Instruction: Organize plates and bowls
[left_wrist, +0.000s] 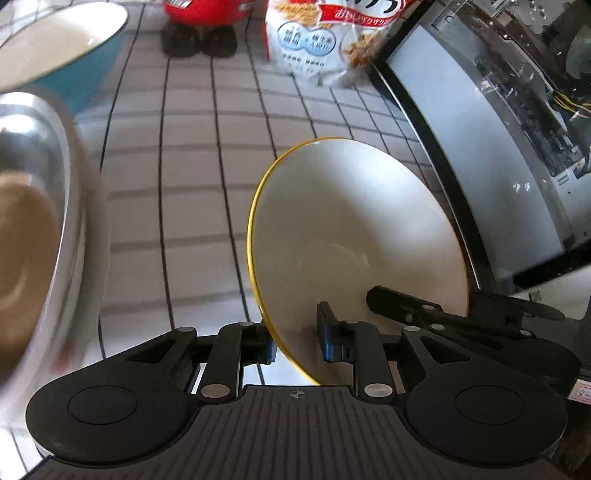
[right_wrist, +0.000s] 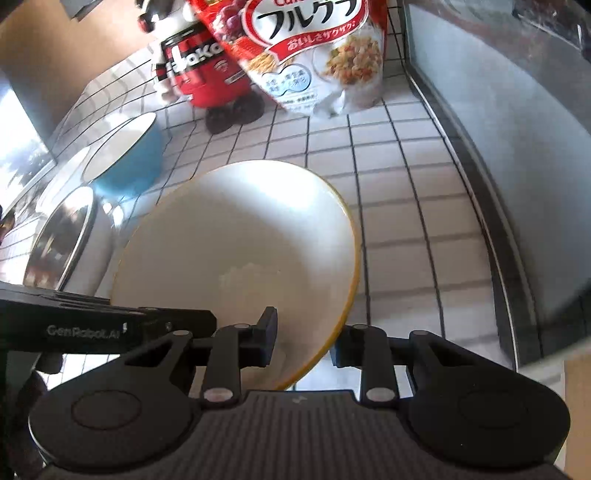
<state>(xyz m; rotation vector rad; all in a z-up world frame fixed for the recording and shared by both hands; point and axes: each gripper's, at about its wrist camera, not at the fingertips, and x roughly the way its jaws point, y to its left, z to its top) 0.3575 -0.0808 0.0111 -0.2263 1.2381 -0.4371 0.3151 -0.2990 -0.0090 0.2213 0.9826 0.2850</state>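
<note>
You've got the bowl (left_wrist: 354, 236) pinched from both sides, and it hangs tilted above the tiled counter (left_wrist: 207, 155), its yellow rim clear of the tiles. Your left gripper (left_wrist: 297, 341) bites the rim from the left edge, one pad inside the bowl and one outside, jaws narrow and clamped on the wall. Your right gripper (right_wrist: 303, 341) does the same from the opposite edge, jaws drawn in tight on the rim. Each wrist view shows the other gripper's black finger reaching in across the bowl, so the two grips sit on facing sides, the bowl slung between them.

Here's the relation that counts: the other dishes all lie off to your left. The steel bowl (left_wrist: 40, 206) sits just beside your left gripper, with something tan (left_wrist: 22, 251) nested inside it, too blurred to name. Beyond it stands the blue bowl (right_wrist: 129, 162), farther back toward the cereal bag (right_wrist: 317, 55) and the red figure (right_wrist: 207, 70).

So your left hand is the nearer one to the stack, I'd say. If the bowl is headed there, it likely travels leftward, and you'll want to level that tilt before lowering. Watch the rim against the steel edge as you close in.
</note>
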